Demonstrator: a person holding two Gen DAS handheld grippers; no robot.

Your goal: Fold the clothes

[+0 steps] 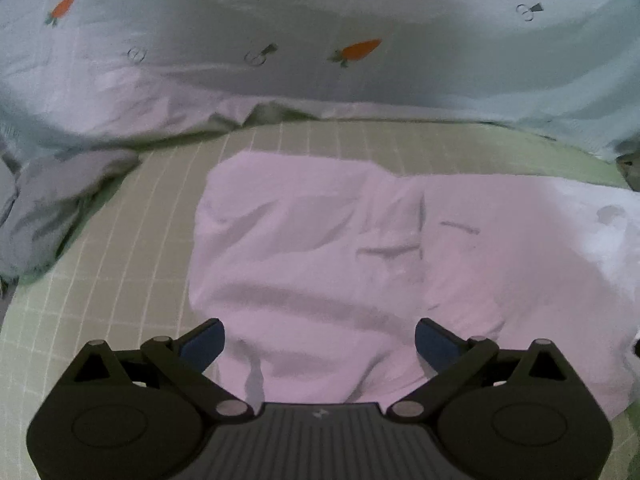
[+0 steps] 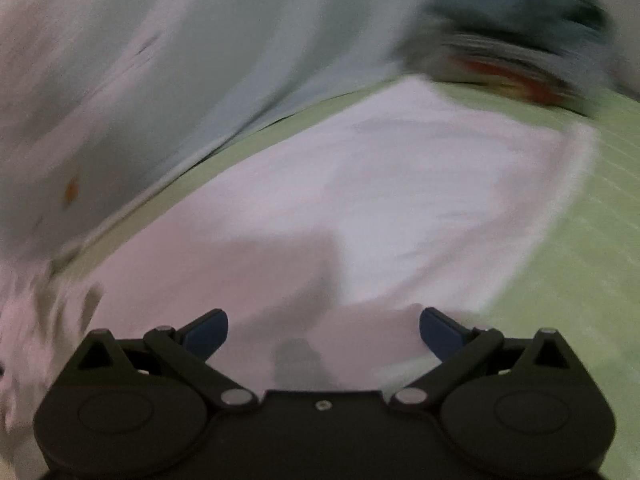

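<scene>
Left wrist view: left gripper [image 1: 320,338] is seen spread wide, nothing held; pale pink garment [image 1: 320,248] is spread just ahead of and under the fingers on the green checked sheet [image 1: 132,248]; a carrot-print quilt [image 1: 280,32] is bunched beyond. Right wrist view, blurred: right gripper [image 2: 323,330] is likewise wide and empty over the same garment [image 2: 360,184]. Judged between folds; next, a near hem must be pinched.
</scene>
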